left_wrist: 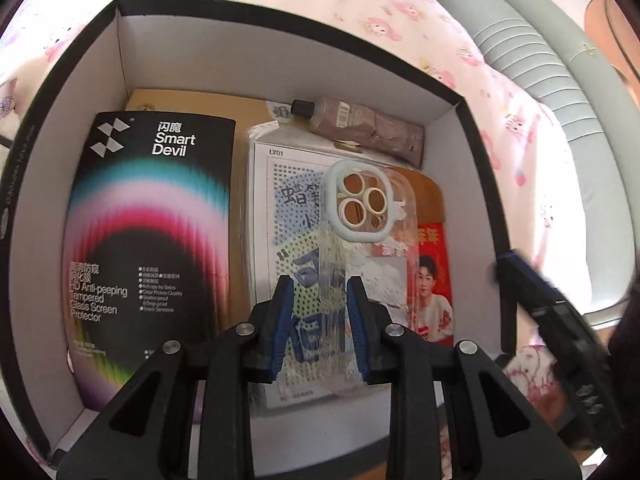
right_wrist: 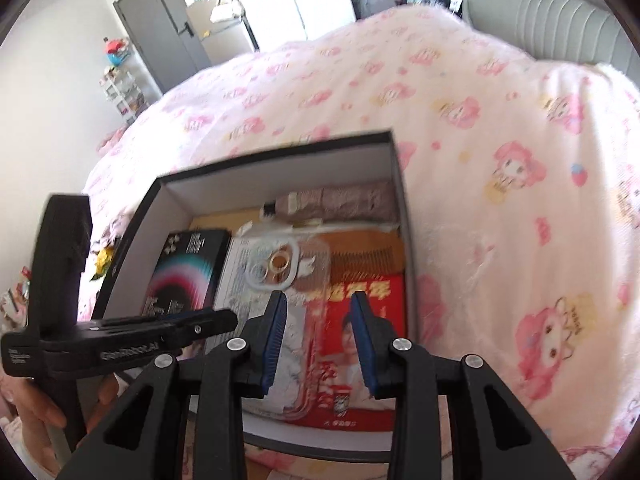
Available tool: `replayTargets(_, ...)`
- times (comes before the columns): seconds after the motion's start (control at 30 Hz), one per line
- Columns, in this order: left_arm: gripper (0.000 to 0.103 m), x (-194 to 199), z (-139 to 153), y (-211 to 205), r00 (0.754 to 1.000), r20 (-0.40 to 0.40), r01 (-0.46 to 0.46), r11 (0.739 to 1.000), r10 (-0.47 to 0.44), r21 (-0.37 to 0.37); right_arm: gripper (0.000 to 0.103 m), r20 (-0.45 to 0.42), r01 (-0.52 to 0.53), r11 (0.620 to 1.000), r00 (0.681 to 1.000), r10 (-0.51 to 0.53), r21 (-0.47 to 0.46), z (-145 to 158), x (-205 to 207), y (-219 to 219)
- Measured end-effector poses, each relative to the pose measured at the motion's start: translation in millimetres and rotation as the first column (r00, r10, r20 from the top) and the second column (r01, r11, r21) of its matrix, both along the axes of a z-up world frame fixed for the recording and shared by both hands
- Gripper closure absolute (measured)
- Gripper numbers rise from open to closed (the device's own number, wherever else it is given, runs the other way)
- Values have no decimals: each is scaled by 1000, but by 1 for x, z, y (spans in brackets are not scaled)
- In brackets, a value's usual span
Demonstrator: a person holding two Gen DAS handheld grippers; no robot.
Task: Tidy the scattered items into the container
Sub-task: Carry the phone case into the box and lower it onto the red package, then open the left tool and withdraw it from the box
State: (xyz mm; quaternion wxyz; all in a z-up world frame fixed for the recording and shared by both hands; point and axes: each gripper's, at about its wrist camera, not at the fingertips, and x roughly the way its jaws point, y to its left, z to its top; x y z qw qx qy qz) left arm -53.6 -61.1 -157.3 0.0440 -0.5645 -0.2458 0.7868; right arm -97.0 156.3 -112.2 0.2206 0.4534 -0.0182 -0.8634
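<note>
From the left wrist view, the left gripper (left_wrist: pixel 320 320) hung over the black box (left_wrist: pixel 276 24) with its tongs spread apart and nothing held between them. The clear phone case (left_wrist: pixel 360 236) lay flat in the middle of the box, on top of the white dotted pack (left_wrist: pixel 280 188). The black screen protector pack (left_wrist: pixel 148 236) lay at 9 o'clock, the brown tube (left_wrist: pixel 360 130) along the wall at 1 o'clock, and the red card (left_wrist: pixel 434 280) at 3 o'clock. From the right wrist view, the right gripper (right_wrist: pixel 320 342) also hung over the box with its tongs spread and empty. The pink blanket (right_wrist: pixel 500 128) around the box had no loose things on it there. I thought the job was nearly finished, though something small and yellow (right_wrist: pixel 102 260) sat outside the box at 9 o'clock.
</note>
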Motion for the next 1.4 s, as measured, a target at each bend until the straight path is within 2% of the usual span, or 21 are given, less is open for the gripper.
replayTargets(0.07, 77, -11, -1, 9, 1000, 18, 9, 1000, -10, 14, 73, -57, 43, 999, 997, -42, 12, 8, 1, 7)
replayTargets(0.13, 77, -10, 0, 15, 999, 20, 30, 999, -30, 22, 73, -69, 67, 998, 995, -66, 20, 9, -2, 10)
replayTargets(0.3, 77, -9, 6, 33, 994, 0, 109, 992, -109, 59, 73, 24, 67, 998, 997, -67, -3, -5, -12, 12)
replayTargets(0.4, 77, -7, 10, 26, 998, -17, 58, 998, -58, 17, 73, 13, 89, 996, 996, -88, -29, -2, -13, 19)
replayTargets(0.47, 77, -9, 8, 16, 999, -7, 31, 998, -31, 49, 73, 19, 113, 993, 994, -112, -30, -4, -15, 22)
replayTargets(0.6, 77, -14, 13, 21, 998, -11, 56, 998, -56, 28, 72, 43, 132, 991, 991, -131, -28, -8, -18, 25)
replayTargets(0.7, 78, -18, 19, 35, 994, -28, 107, 992, -106, 63, 72, 44, 141, 990, 989, -140, -13, -10, -19, 25)
replayTargets(0.8, 77, -16, 20, 39, 992, -13, 129, 991, -129, 18, 73, 47, 163, 987, 986, -162, -9, -12, -22, 28)
replayTargets(0.93, 77, -2, 28, 21, 993, -29, 113, 991, -112, 73, 73, 76, 158, 987, 985, -157, -7, -20, -25, 29)
replayTargets(0.97, 76, 3, 33, 18, 992, -42, 120, 991, -117, 64, 73, 72, 151, 988, 986, -151, 3, -21, -24, 27)
replayTargets(1.07, 71, 15, 57, 25, 986, -87, 141, 990, -143, -26, 72, 48, 144, 989, 988, -145, 29, -17, -20, 23)
replayTargets(1.1, 65, 7, 65, 38, 982, -107, 150, 988, -154, -49, 72, 24, 152, 987, 988, -153, 43, -13, -17, 22)
replayTargets(1.2, 55, 31, 89, 39, 966, -174, 176, 980, -189, -90, 72, -88, 196, 977, 978, -189, 87, -1, -1, 20)
replayTargets(1.23, 54, 40, 97, 40, 961, -191, 179, 976, -200, -120, 71, -101, 207, 975, 975, -198, 84, 1, 5, 21)
replayTargets(1.3, 52, 15, 97, 62, 954, -202, 187, 965, -223, -185, 71, -103, 213, 975, 973, -205, 72, 6, 15, 22)
replayTargets(1.33, 52, 21, 101, 73, 951, -197, 195, 958, -237, -213, 71, -109, 211, 975, 973, -203, 71, 11, 21, 21)
replayTargets(1.4, 52, 24, 106, 69, 947, -213, 191, 956, -239, -224, 71, -125, 195, 977, 975, -183, 87, 21, 31, 16)
